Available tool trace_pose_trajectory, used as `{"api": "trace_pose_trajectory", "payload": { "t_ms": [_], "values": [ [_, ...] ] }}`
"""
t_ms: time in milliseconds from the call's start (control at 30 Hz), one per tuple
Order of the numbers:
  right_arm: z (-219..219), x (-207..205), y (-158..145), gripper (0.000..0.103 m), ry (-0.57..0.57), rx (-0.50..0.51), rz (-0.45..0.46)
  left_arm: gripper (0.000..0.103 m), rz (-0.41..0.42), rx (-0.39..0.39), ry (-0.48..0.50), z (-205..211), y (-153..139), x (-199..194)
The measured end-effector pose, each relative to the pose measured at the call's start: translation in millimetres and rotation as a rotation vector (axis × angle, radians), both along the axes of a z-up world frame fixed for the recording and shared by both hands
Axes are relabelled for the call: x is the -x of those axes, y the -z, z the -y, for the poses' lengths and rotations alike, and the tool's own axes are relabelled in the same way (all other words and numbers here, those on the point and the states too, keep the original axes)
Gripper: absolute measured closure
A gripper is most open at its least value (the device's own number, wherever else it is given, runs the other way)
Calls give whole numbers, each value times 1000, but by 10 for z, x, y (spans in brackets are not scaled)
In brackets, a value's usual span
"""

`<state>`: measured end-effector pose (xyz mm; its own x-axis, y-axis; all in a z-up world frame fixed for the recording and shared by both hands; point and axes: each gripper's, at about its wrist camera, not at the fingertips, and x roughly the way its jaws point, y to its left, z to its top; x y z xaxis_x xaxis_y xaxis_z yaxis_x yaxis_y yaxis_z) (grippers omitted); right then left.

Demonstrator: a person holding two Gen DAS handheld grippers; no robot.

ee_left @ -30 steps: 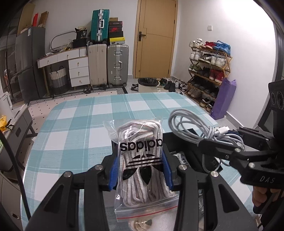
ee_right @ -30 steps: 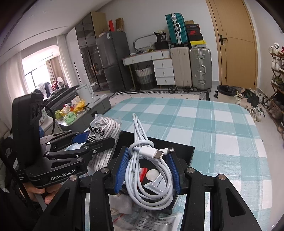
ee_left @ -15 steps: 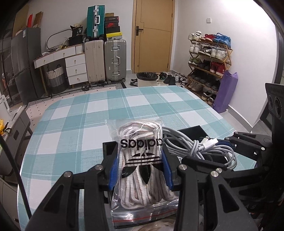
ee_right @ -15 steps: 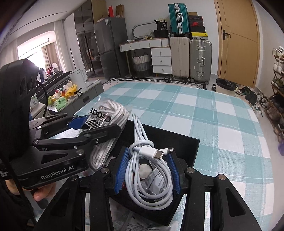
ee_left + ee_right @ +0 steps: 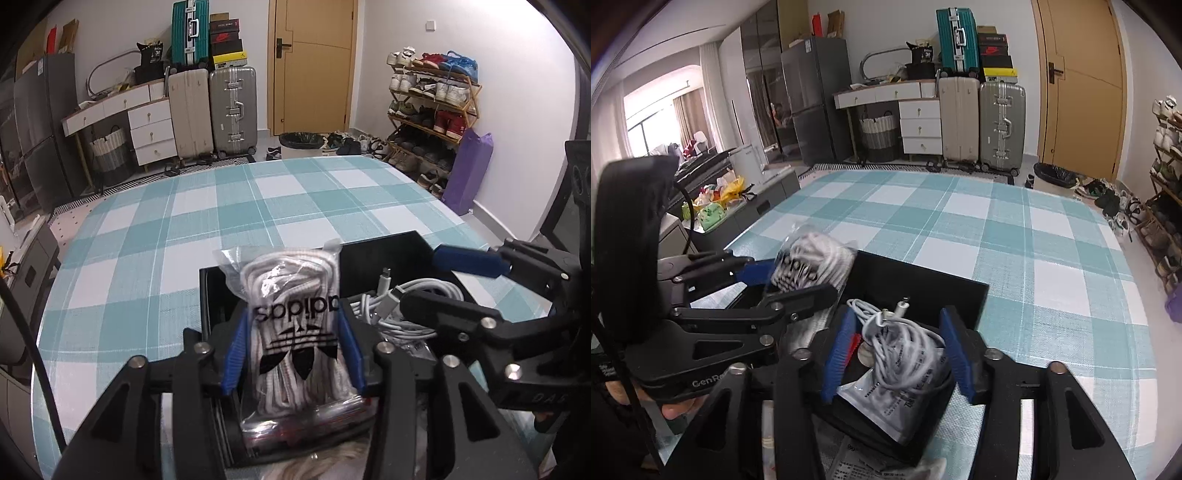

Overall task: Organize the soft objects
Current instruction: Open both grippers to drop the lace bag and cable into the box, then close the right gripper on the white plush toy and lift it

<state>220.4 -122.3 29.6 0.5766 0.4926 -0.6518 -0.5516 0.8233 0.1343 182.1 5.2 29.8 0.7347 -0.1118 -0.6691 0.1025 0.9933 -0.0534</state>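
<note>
My left gripper (image 5: 291,347) is shut on a clear zip bag of white shoelaces (image 5: 295,325) with an adidas logo, held upright over the left part of a black open box (image 5: 388,245). It also shows in the right wrist view (image 5: 809,262). My right gripper (image 5: 897,354) is open, its blue pads wide apart on either side of a coiled white charging cable (image 5: 905,347). The cable lies loose in the box (image 5: 923,273) on a white packet (image 5: 897,402), and shows in the left wrist view (image 5: 402,306).
The box stands on a teal and white checked tablecloth (image 5: 258,206). Printed packets (image 5: 857,461) lie in front of the box. Suitcases (image 5: 214,107), a drawer unit and a shoe rack (image 5: 432,107) stand beyond the table.
My right gripper has opened and let go of the white cable, which now lies in the box. Both grippers have moved down over the box. The left still holds the shoelace bag.
</note>
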Motion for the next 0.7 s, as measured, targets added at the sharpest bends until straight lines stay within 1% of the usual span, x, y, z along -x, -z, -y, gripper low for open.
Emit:
{"api": "trace_pose_trajectory", "payload": {
  "t_ms": [33,67,133,167,233,267,300,333,400,500,600,700],
  "values": [
    [26,30,-23,35,5,0,6,42,9,2,1,-5,-16,30],
    [57,58,-45,31,10,-2,12,34,20,0,-3,-6,-37,65],
    [136,121,-88,15,23,-11,23,24,42,-5,-12,-5,-85,136],
    [172,152,-105,12,27,-14,25,18,48,-2,-14,-6,-106,166],
    [271,239,-150,4,42,-34,39,13,65,14,-12,-14,-153,240],
    [317,275,-168,1,54,-48,43,9,70,19,-10,-14,-176,278],
    [365,308,-184,1,60,-66,44,2,75,23,-12,-19,-191,308],
    [414,335,-195,1,68,-82,43,0,79,28,-18,-22,-209,348],
    [507,404,-213,1,96,-102,45,0,92,40,-20,-29,-240,436],
    [597,508,-231,1,106,-121,40,0,104,49,-29,-45,-263,563],
    [670,625,-236,1,123,-120,36,0,119,43,-51,-68,-268,703],
    [698,735,-231,1,114,-116,36,0,125,36,-76,-94,-255,831]
  ]
}}
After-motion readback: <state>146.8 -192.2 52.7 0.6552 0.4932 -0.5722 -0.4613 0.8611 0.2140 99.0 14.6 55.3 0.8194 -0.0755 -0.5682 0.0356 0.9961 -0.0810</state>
